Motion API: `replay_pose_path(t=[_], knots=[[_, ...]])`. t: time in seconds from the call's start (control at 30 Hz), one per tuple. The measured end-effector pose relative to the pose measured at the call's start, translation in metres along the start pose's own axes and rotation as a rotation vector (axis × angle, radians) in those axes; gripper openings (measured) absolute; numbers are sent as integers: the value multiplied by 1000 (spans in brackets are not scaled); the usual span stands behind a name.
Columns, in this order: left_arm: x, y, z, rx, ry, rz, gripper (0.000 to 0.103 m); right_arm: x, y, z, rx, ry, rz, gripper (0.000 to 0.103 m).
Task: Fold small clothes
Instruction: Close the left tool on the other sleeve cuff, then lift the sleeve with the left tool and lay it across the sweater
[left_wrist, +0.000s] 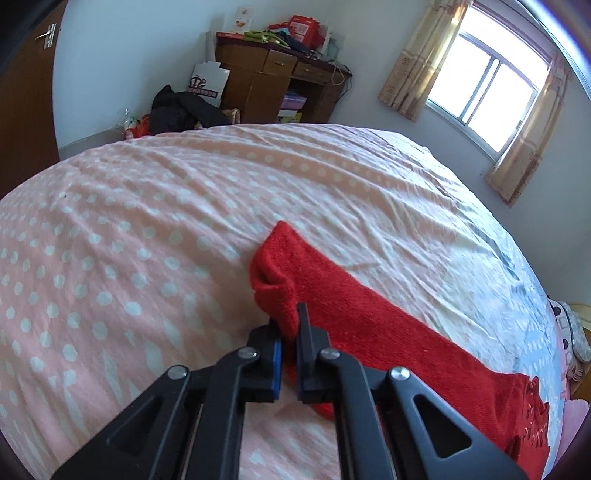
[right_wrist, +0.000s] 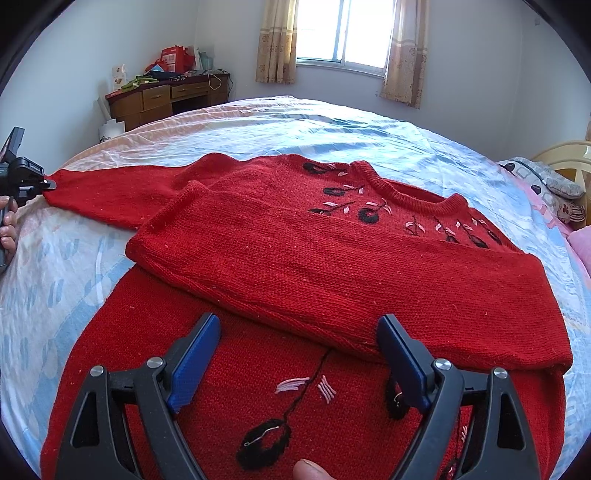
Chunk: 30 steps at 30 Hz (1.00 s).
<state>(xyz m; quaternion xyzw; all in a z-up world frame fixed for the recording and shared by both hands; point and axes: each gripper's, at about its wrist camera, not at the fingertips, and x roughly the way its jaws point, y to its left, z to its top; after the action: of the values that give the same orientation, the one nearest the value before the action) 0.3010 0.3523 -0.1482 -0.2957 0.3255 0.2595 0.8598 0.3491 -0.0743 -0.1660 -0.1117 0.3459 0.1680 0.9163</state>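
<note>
A red knitted sweater (right_wrist: 314, 258) with black and pink embroidery lies front up on the bed. One sleeve is folded flat across its chest. The other sleeve (right_wrist: 122, 192) stretches out to the left. My left gripper (left_wrist: 290, 328) is shut on the cuff of that sleeve (left_wrist: 280, 273) and holds it just above the sheet; it also shows at the left edge of the right wrist view (right_wrist: 46, 183). My right gripper (right_wrist: 299, 339) is open and empty above the sweater's lower part, its blue pads (right_wrist: 194, 363) wide apart.
The bed has a pink dotted sheet (left_wrist: 129, 240) on one side and a light blue one (right_wrist: 332, 125) on the other. A wooden desk (left_wrist: 273, 85) with clutter stands against the far wall. A window with curtains (right_wrist: 343, 33) is behind. Pillows (right_wrist: 554, 192) lie at the right.
</note>
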Motion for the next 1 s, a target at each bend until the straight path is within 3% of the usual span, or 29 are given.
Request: replay_pose_path(t=[0.6,1.0], knots=[[-61,-71,12,47,-11,-219,5,1,-5,4,10,34,21,88],[-97,-130,11,102,-26,-337,5,-63,-31,-13,-39,36,26,88]])
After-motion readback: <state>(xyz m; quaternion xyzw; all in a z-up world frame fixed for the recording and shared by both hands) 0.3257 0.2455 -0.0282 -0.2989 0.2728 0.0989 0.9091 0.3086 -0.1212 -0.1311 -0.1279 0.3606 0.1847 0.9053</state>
